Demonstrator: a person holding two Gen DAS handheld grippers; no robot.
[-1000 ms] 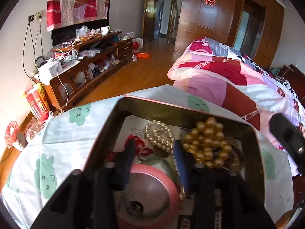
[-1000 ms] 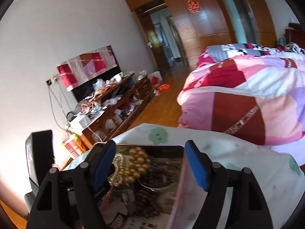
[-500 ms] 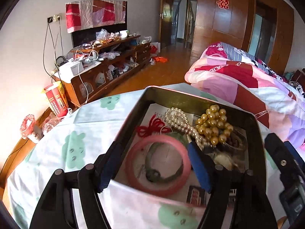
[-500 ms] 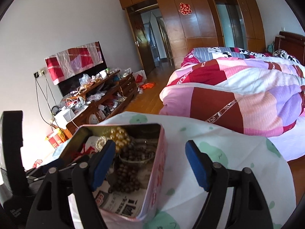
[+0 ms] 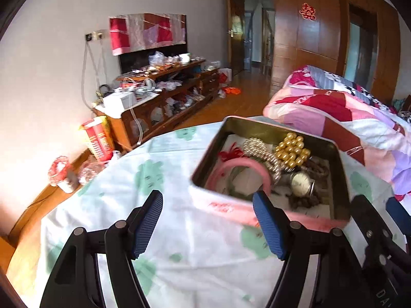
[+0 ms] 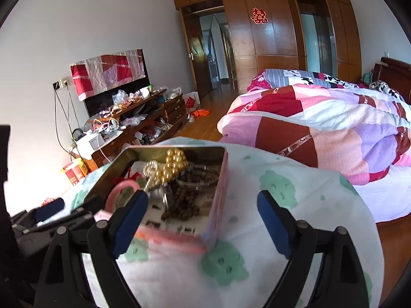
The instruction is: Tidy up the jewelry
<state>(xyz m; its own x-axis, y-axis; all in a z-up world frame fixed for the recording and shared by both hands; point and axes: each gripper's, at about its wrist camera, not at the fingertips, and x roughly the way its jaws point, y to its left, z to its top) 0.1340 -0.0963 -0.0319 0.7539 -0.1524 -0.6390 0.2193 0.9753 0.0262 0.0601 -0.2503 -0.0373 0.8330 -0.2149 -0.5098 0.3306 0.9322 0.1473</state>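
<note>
Jewelry tin [image 5: 257,206] sits open on the cloth-covered surface [image 5: 179,231], at one o'clock of the left tool [image 5: 206,220] and eleven o'clock of the right tool [image 6: 203,224]; both spread, holding nothing. Sorting looks nearly done; next likely needs a lid, unseen.

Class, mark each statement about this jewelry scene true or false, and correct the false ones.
1. The pink bangle lies inside the tin. True.
2. The left hand-held gripper grips the bangle. False: it is open and holds nothing.
3. The gold beads lie on the tablecloth. False: they are in the tin.
4. The right hand-held gripper is open. True.
5. A watch lies in the tin. True.
</note>
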